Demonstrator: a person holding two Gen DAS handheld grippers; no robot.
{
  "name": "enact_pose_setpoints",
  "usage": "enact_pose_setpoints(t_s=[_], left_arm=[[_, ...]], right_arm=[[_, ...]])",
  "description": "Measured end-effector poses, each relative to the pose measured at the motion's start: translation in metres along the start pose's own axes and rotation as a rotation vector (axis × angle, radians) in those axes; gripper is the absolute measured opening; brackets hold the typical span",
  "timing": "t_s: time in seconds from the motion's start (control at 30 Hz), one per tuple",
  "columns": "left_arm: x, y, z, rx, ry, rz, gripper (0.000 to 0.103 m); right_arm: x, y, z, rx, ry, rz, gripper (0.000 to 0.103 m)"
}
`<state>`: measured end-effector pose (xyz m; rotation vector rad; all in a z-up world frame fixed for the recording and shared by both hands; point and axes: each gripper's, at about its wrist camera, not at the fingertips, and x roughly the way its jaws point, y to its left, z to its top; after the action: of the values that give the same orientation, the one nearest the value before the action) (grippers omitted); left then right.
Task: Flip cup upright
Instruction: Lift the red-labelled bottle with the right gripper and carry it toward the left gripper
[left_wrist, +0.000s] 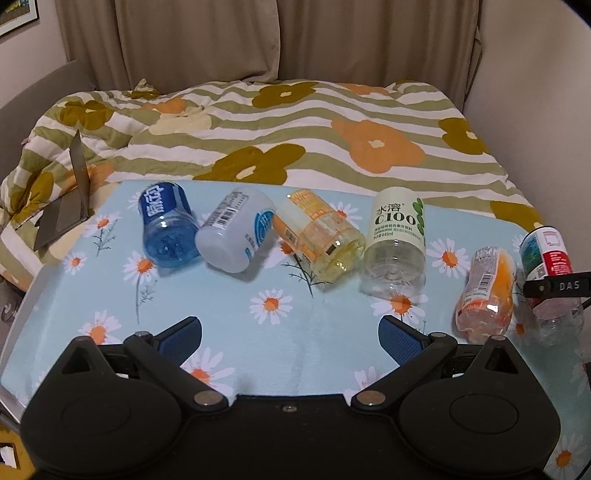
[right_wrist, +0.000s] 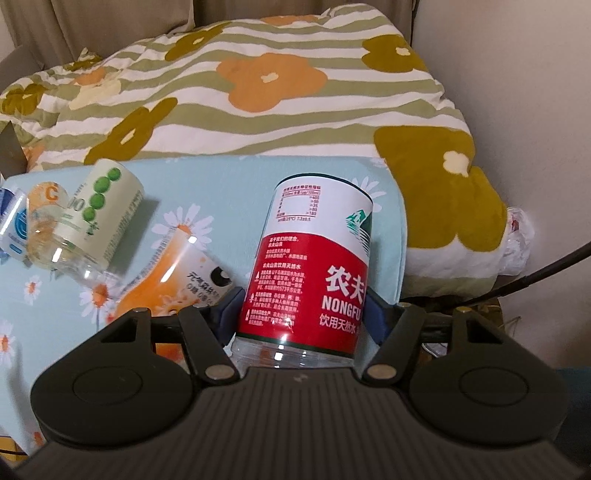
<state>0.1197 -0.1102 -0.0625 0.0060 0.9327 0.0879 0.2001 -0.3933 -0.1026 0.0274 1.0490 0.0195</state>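
Observation:
Several cut-bottle cups lie on their sides on a daisy-print table (left_wrist: 221, 317): a blue cup (left_wrist: 168, 223), a white cup (left_wrist: 236, 229), a yellow cup (left_wrist: 319, 234), a C100 cup (left_wrist: 397, 245), an orange cup (left_wrist: 485, 291) and a red-label Nongfu cup (left_wrist: 546, 266). My right gripper (right_wrist: 301, 314) is shut on the red-label cup (right_wrist: 314, 273), its blue pads on both sides. My left gripper (left_wrist: 290, 332) is open and empty above the table's front, short of the row.
A striped flower quilt (left_wrist: 295, 129) covers the bed behind the table. A grey folded stand (left_wrist: 70, 199) sits at the table's left corner. The orange cup (right_wrist: 166, 273) lies just left of my right gripper, with the C100 cup (right_wrist: 96, 218) beyond.

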Motion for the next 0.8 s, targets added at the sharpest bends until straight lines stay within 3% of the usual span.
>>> enact_pose_setpoints(t_s=[0.2,0.43,0.8], left_arm=[[-0.015,0.022,-0.002,0.011,-0.017,-0.010,0.103],[-0.034,0.067,-0.011,0.043,-0.038,-0.027,0.103],[-0.048,0.148,-0.034,0.134,-0.054,-0.015,0.103]], right_arm=[[-0.040,0.019,-0.004,0.007,-0.036,-0.003,0.081],[-0.074,0.077,-0.029,0.022,-0.055,0.023,0.081],[-0.065,0.196,-0.081,0.003,-0.008,0.092,0.081]])
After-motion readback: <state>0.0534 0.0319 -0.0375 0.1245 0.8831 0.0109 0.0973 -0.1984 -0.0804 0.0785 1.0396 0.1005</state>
